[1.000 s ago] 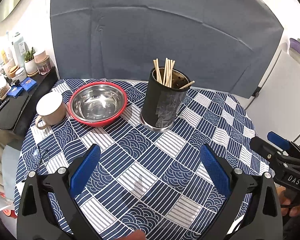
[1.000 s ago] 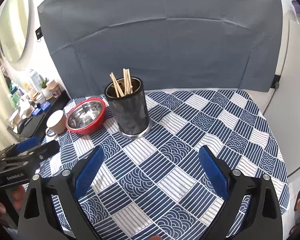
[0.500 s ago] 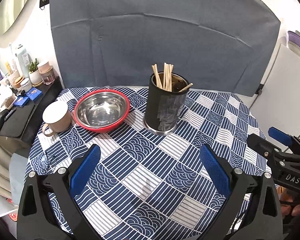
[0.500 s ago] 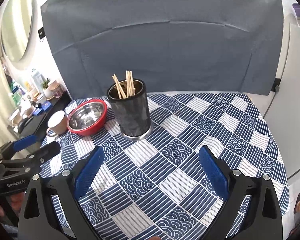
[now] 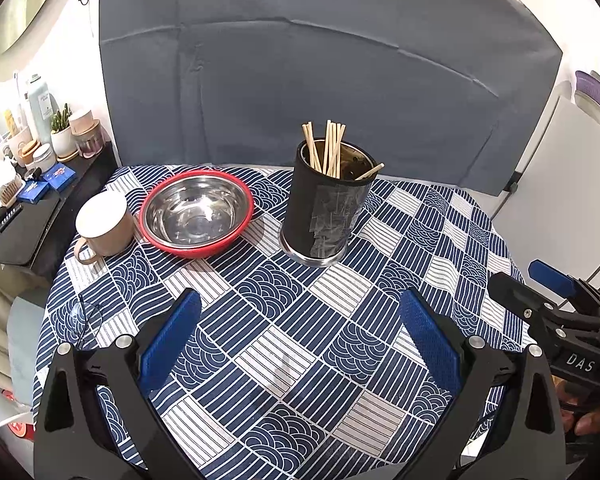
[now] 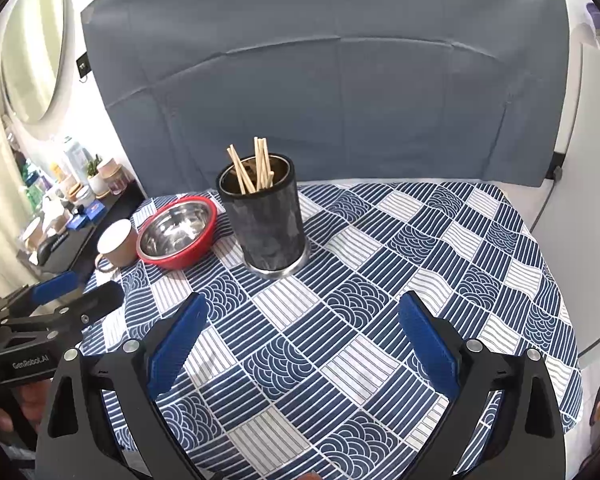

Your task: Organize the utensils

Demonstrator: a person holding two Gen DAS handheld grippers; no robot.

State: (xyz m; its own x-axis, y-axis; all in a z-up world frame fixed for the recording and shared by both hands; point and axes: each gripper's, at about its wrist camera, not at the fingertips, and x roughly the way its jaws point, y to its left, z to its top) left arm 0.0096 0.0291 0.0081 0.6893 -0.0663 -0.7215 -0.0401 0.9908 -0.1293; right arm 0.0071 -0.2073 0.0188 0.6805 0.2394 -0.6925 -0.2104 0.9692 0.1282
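A black cylindrical holder stands upright mid-table with several wooden chopsticks sticking out of it. My left gripper hovers open over the near part of the table, well short of the holder, with nothing between its blue pads. My right gripper is also open and holds nothing, at a similar distance from the holder. Each gripper shows at the other view's edge: the right gripper at the right, the left gripper at the left.
A red-rimmed steel bowl and a beige mug sit left of the holder. Eyeglasses lie near the table's left edge. A dark shelf with bottles stands left; a grey backdrop hangs behind.
Both grippers have drawn back and lifted slightly from the holder, so more of the table shows. Jaws stayed open; nothing on the table moved.
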